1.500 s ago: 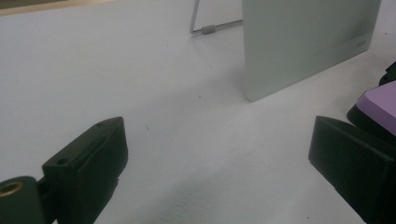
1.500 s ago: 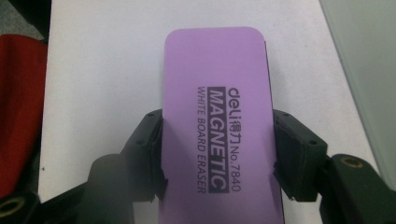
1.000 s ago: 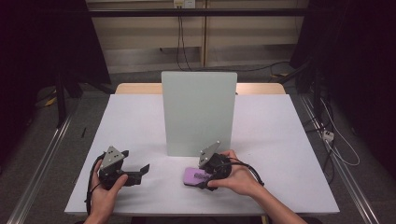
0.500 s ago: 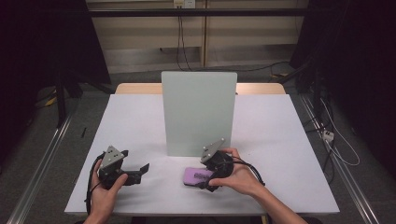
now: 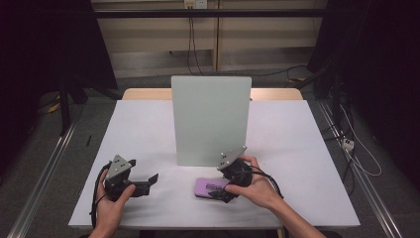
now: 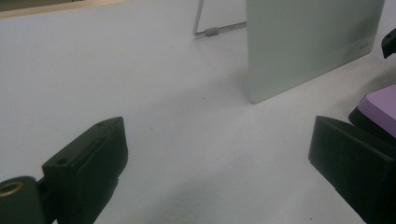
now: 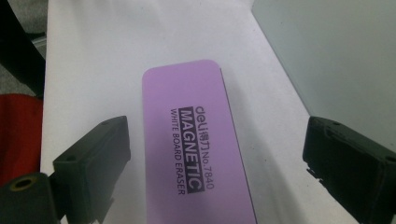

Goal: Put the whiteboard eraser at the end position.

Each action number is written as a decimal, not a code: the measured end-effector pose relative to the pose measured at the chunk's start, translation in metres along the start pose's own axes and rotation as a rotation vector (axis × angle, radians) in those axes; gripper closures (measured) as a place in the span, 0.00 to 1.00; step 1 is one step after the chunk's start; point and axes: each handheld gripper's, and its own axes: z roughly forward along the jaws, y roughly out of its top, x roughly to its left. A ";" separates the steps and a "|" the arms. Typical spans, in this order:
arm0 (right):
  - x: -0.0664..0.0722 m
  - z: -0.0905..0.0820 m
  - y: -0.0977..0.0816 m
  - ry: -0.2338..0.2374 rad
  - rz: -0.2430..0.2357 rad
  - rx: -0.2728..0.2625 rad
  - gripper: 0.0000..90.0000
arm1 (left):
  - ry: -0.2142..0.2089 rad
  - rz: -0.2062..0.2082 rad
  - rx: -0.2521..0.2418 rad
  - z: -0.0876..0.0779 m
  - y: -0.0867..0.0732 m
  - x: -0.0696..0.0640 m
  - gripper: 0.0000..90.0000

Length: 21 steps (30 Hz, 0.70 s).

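**Eraser lying between parted right jaws; release step under review**

The purple whiteboard eraser (image 7: 198, 149) is lying flat on the white table (image 5: 148, 129), label up, near the front edge and just at the five o'clock side of the upright grey board (image 5: 211, 119). In the right gripper view it is sitting lengthwise between the jaws, with clear table showing on both sides of it, so nothing is pressing on it.

The right gripper (image 5: 220, 190) is standing over the eraser's near end with its jaws spread wide; they have just been opening, and the eraser is resting free between them. Judged from this, the step in hand is a release. To finish it well, the person should be lifting the gripper straight off along the eraser's long axis, keeping both pads clear of the sides so the eraser is not dragged or turned toward the board.

The left gripper (image 5: 148, 179) is resting on the table at the eraser's nine o'clock, well apart, jaws likewise spread with nothing between them. The eraser's corner (image 6: 380, 109) is showing at its three o'clock.
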 end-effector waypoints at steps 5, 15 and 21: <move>0.000 -0.005 -0.001 -0.032 0.007 -0.017 0.09 | 0.001 -0.003 -0.001 0.000 0.000 0.000 0.05; -0.004 -0.018 -0.009 -0.118 0.092 -0.089 0.11 | -0.002 -0.004 -0.003 0.000 0.000 -0.001 0.05; -0.005 -0.027 -0.017 -0.228 0.146 -0.119 0.10 | 0.001 -0.003 -0.005 -0.001 0.000 0.000 0.05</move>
